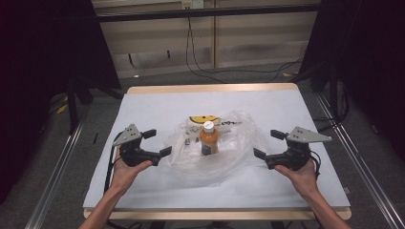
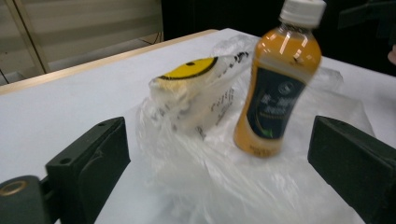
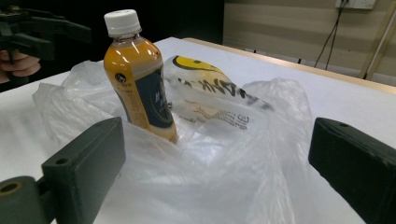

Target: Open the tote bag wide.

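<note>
One bottle (image 1: 209, 138) of orange drink with a white cap stands upright at the middle of the high view, on one crumpled clear plastic bag (image 1: 224, 157) that spreads across the centre of the white table (image 1: 157, 102); the bag's printing counts one yellow smiley face (image 1: 204, 118) at its upper edge and some black lettering beside it; two grippers flank the bag, one at each side of the frame. The left gripper (image 1: 154, 143) sits at the left middle of the high view, held in the left hand (image 1: 129, 169), its jaws standing wide apart with nothing between them, the nearer jaw just beside the bag's left edge; the right gripper (image 1: 268, 144) sits at the right middle, held in the right hand (image 1: 298, 174), its jaws likewise wide apart and empty, just off the bag's right edge. In the left gripper view the bottle (image 2: 277, 88) leans toward the upper right and the smiley face (image 2: 189, 69) lies at the upper middle, folded over a pale lump of plastic; in the right gripper view the bottle (image 3: 140, 79) rises at the upper left, its base sunk among the folds of the bag (image 3: 224, 163); whether the bottle stands inside the bag or merely on top of it cannot be told, as the film is transparent and rumpled; the label's small print is too blurred to read; the far gripper at the upper left of the right gripper view is cut off by the frame.
</note>
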Tool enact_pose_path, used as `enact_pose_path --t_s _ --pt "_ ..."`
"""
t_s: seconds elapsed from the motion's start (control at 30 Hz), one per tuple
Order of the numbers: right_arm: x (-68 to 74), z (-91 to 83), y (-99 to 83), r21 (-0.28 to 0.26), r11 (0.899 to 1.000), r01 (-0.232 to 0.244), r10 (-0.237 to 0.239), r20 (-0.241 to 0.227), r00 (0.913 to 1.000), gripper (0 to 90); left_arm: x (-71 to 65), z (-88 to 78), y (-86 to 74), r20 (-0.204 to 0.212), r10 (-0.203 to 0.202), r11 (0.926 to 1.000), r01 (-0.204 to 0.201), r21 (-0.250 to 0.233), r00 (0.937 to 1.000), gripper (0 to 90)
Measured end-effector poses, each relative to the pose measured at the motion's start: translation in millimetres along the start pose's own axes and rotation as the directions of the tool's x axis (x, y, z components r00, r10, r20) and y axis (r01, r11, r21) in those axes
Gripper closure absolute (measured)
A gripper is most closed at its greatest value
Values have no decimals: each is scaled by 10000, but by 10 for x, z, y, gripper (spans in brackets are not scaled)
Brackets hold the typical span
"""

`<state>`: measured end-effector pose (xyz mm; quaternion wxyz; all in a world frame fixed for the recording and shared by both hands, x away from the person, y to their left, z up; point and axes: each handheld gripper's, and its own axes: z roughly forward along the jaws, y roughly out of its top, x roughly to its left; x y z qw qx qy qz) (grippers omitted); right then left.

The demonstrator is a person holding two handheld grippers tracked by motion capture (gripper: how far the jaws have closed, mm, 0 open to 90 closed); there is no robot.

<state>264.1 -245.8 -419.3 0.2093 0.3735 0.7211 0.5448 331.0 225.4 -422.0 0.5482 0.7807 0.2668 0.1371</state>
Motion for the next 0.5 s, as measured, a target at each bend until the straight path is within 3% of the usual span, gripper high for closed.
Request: enact_pose_path --t_s 0.1,0.17,0.2,0.27,0.33,0.37,0.4,0.5 --pt "-11 -93 -35 -70 9999 -135 135 82 9999 40 -100 -137 -65 -304 146 9998 -143 121 9994 43" --pt "-27 -185 -75 -140 9993 -349 352 268 9990 42 -165 -224 -121 -493 -237 9997 238 20 9985 45" --pt "-37 -266 -130 -101 9991 -416 421 464 9980 50 -191 -270 -160 -316 -359 9992 353 -187 9989 43" --pt "-42 -310 -166 -134 9987 -483 490 551 9973 50 -245 -361 -245 -617 -338 9990 319 -314 9975 41" --pt "-75 -391 -282 -169 9964 -834 843 674 9942 58 -255 -423 -349 -385 -346 9988 332 -355 9987 21" --pt "-97 -399 -315 -129 9949 -998 1004 596 9932 58 -253 -471 -411 -671 -178 9998 170 -124 9976 22" --pt "-102 -403 -320 -46 9938 -1108 1109 605 9920 58 -253 -471 -411 -671 -178 9998 170 -124 9976 22" --pt "-94 -426 -310 -220 9945 -1028 1042 740 9918 57 -216 -513 -447 -752 -390 9990 373 -245 9964 24"
